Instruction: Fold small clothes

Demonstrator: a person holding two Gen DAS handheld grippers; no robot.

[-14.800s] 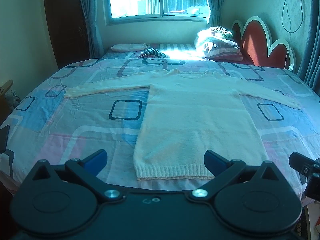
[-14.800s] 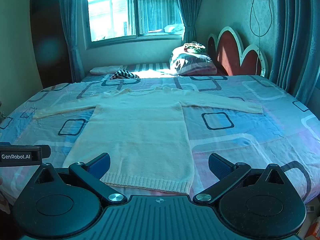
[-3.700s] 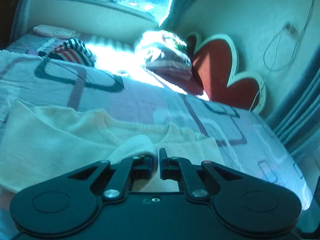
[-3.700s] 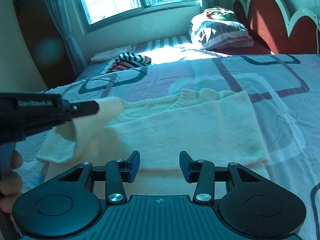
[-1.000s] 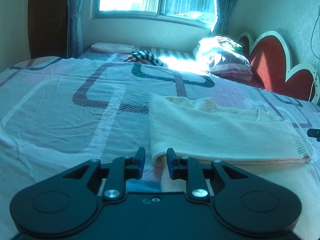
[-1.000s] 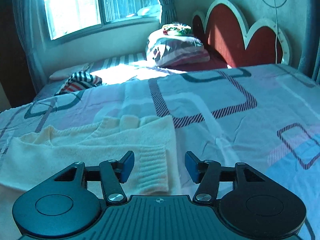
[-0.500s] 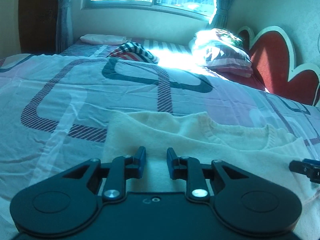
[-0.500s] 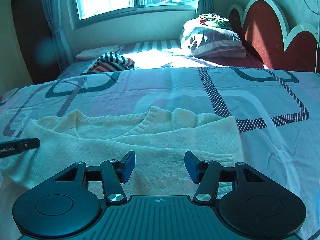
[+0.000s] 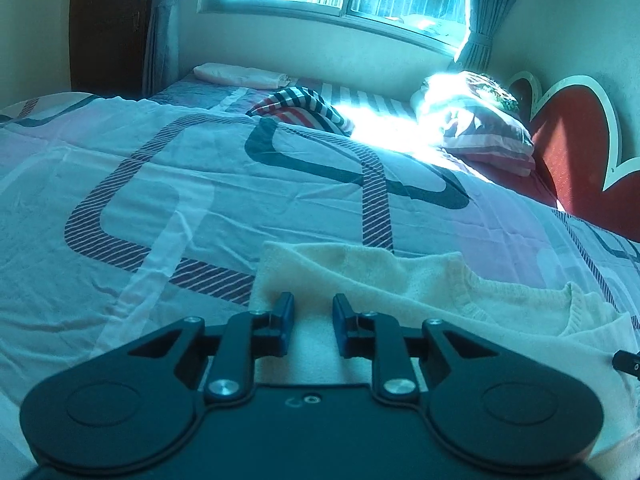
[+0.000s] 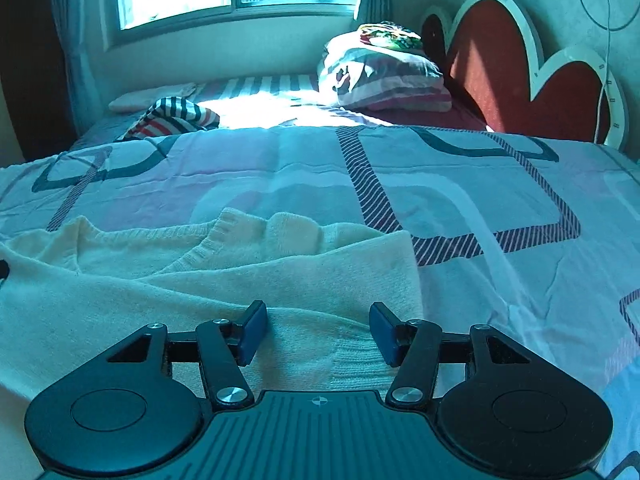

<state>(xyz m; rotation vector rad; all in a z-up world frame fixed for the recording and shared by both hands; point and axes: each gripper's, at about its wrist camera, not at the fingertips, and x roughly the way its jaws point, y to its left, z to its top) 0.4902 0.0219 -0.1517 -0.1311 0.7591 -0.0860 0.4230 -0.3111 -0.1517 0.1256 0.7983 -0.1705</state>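
Observation:
A cream knit sweater (image 9: 400, 276) lies flat on the patterned bedspread (image 9: 160, 184), both sleeves folded in across its body. My left gripper (image 9: 313, 312) hovers low over the sweater's upper left corner. Its jaws stand a narrow gap apart, with fabric lying flat beneath and nothing pinched. In the right wrist view the sweater (image 10: 240, 280) shows its ribbed neckline and a ribbed sleeve cuff (image 10: 356, 364). My right gripper (image 10: 318, 324) is open about halfway above that cuff, near the sweater's upper right edge. Its tip (image 9: 628, 362) peeks in at the right of the left wrist view.
A striped garment (image 9: 304, 106) and a folded pink cloth (image 9: 240, 74) lie at the far end of the bed under the window. Stacked pillows (image 9: 476, 128) sit against a red scalloped headboard (image 9: 580, 152) at the right.
Both grippers have slid in over the sweater's shoulder end and sunk a little: the left now sits over the upper left corner, the right over the folded cuff. Jaw gaps look unchanged.

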